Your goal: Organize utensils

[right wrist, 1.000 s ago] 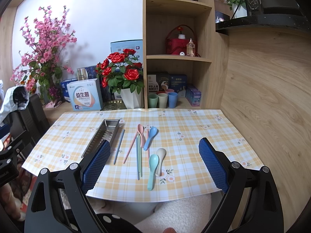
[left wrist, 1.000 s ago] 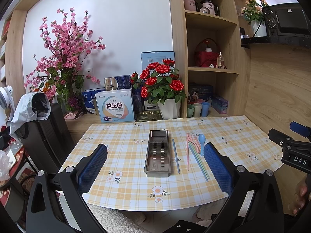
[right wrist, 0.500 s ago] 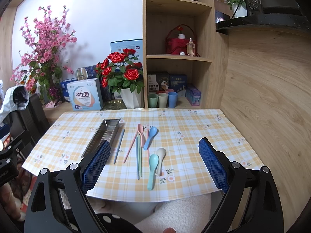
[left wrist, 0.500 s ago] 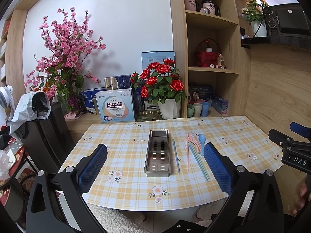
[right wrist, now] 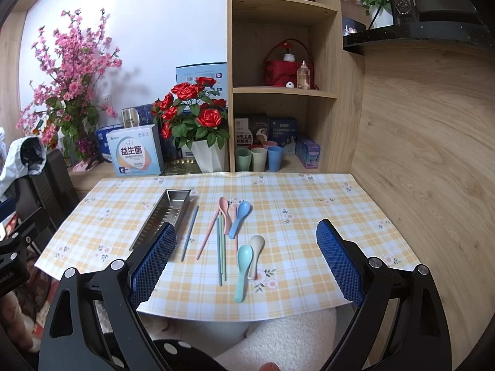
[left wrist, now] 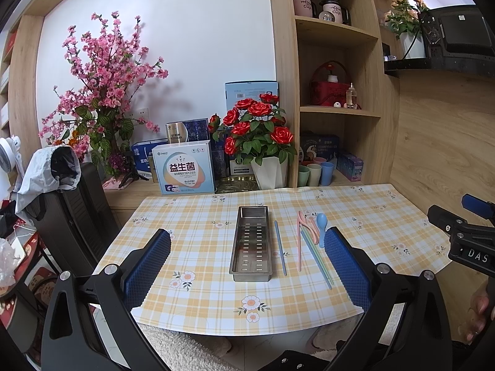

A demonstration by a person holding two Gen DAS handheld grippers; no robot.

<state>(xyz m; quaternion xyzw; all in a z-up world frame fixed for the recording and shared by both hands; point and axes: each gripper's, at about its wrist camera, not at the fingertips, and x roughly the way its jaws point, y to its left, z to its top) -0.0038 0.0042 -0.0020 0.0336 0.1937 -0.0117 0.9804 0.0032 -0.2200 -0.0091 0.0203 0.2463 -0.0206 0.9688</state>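
Left gripper (left wrist: pixel 247 266) and right gripper (right wrist: pixel 246 262), both spread wide and empty, held off the near edge of the table (right wrist: pixel 309 216). Nearest lie a teal spoon (right wrist: pixel 243 270) and beige spoon (right wrist: pixel 256 255), bowls pointing away. Beyond them, green chopsticks (right wrist: pixel 221 247), a pink chopstick (right wrist: pixel 208 235), a blue chopstick (right wrist: pixel 189 232), a pink spoon (right wrist: pixel 225 213) and blue spoon (right wrist: pixel 238 218), all running near to far. Left of these, the steel tray (left wrist: pixel 252 242), long axis likewise near to far.

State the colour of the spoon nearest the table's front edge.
Mint green spoon, clearest in the right wrist view.
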